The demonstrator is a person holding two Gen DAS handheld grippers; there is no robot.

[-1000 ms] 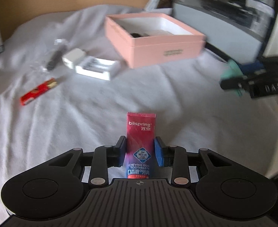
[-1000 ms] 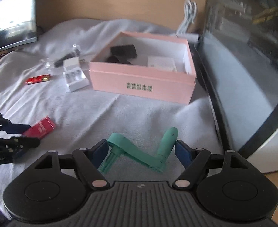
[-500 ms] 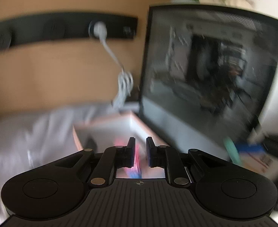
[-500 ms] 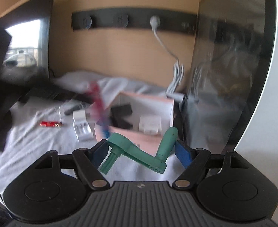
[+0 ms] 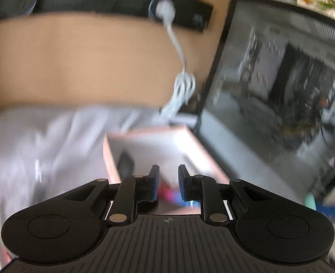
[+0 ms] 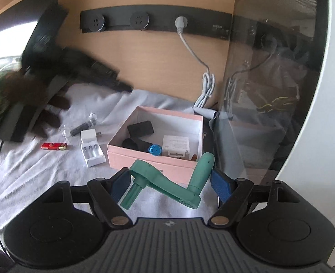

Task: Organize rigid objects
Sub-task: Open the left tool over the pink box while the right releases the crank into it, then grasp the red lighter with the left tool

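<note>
My right gripper [image 6: 169,182] is shut on a green crank handle [image 6: 167,184] and holds it above the white cloth, in front of the pink box [image 6: 153,159]. The box holds black items, a blue cap [image 6: 155,150] and a white block [image 6: 175,144]. My left gripper [image 5: 168,185] hangs above the pink box [image 5: 167,150], blurred. Its jaws stand slightly apart, with the red and blue toothpaste pack [image 5: 168,194] below them in the box. From the right wrist view the left gripper [image 6: 81,68] is a dark blur at upper left.
On the cloth left of the box lie a white battery charger [image 6: 91,152], a red pack [image 6: 54,146], and a dark pen in clear wrap [image 6: 82,126]. A monitor [image 6: 270,79] stands right of the box. A wall socket strip [image 6: 156,22] has a grey cable.
My left gripper rose from the cloth, swung over the pink box and let go of the toothpaste pack. My right gripper lifted and tilted back, still gripping the green crank.
</note>
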